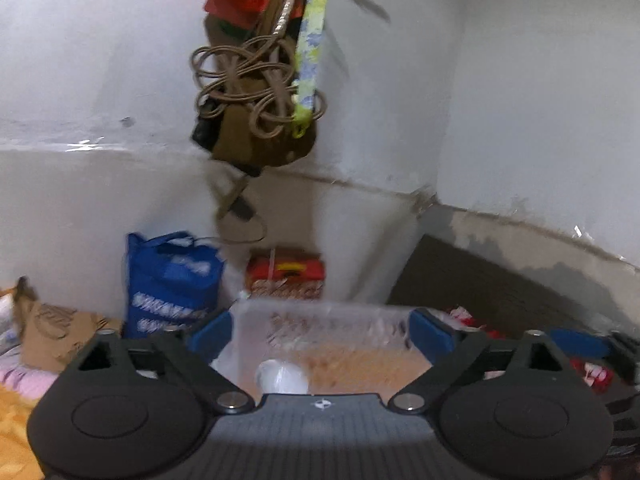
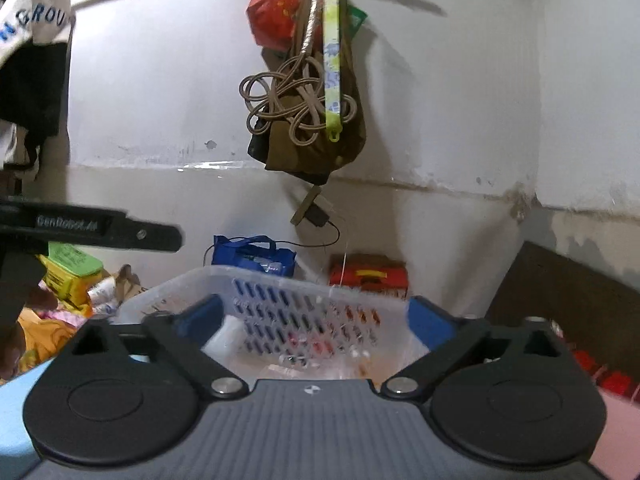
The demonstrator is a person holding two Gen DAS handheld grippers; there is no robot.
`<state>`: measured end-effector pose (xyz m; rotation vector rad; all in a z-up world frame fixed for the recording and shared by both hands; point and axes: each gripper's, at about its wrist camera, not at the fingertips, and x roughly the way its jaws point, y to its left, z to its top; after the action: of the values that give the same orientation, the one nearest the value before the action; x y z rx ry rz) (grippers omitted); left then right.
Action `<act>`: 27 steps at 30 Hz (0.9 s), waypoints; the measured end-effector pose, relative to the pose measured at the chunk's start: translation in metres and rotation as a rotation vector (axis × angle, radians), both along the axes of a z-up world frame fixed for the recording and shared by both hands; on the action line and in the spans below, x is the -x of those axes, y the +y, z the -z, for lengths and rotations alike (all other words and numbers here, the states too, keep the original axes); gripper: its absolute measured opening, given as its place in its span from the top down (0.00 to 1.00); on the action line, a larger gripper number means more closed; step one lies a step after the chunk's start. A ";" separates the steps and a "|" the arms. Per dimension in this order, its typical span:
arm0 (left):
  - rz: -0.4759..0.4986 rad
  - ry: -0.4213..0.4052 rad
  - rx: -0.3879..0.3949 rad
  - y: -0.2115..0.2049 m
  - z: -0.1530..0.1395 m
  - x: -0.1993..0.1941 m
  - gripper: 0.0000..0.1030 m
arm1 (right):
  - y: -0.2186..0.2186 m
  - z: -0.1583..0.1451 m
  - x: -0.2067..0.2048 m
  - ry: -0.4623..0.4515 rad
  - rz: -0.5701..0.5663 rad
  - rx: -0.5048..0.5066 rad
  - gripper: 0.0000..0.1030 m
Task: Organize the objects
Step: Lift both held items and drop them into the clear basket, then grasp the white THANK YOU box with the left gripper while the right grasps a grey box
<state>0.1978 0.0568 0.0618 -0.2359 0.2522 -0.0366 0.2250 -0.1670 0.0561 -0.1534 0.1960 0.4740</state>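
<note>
1. Basket (image 2: 304,300): translucent white plastic, perforated slotted wall, rounded rim. In your right wrist view it sits at 12 o'clock, just beyond the fingertips, long axis running roughly 9 to 3.
2. Right gripper (image 2: 314,318): blue-padded fingers spread wide, nothing between them. Basket's near wall lies between and just past the pads.
3. Left gripper (image 1: 320,330): fingers also wide apart, empty. The same basket (image 1: 320,320) fills the gap at 12 o'clock; motion blur smears its wall.
4. Inside the basket, left view: a pale rounded thing, maybe a cup (image 1: 282,376), at 6 o'clock just ahead of the gripper body. Too blurred to be sure.
5. Both grippers are about equally close to the basket. The left one also shows in your right view as a black bar at 9 o'clock, so it sits beside and slightly ahead.
6. Judgement: the next move turns on the basket rim lying dead ahead. Thin rigid plastic, likely light, so a pinch on the rim should hold but may flex.
7. Clutter around:
   - blue woven bag (image 2: 254,256) at 11 o'clock behind the basket
   - red box (image 2: 368,276) at 1 o'clock against the wall
   - brown bag with coiled cord (image 2: 304,108) hanging at 12 o'clock, high
   - yellow-green packet (image 2: 70,270) at 9 o'clock
</note>
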 end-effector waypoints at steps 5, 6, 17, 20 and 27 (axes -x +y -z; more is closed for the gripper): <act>0.031 -0.008 -0.017 0.002 0.053 0.084 0.00 | -0.050 0.051 0.082 0.009 -0.029 -0.120 0.00; 0.031 0.006 -0.020 0.001 0.065 0.100 0.00 | -0.057 0.061 0.094 0.021 -0.010 -0.132 0.00; 0.039 0.042 -0.026 -0.029 0.106 0.186 0.02 | -0.084 0.104 0.165 0.166 -0.021 -0.187 0.09; 0.055 0.073 0.003 -0.029 0.114 0.179 0.03 | -0.062 0.113 0.175 0.185 -0.088 -0.133 0.22; 0.074 0.101 -0.032 -0.043 0.127 0.177 0.03 | -0.021 0.137 0.169 0.241 -0.165 -0.063 0.56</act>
<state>0.0208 0.0135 -0.0655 -0.1968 0.3613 -0.0941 0.0559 -0.1880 -0.0810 -0.0505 0.4063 0.6627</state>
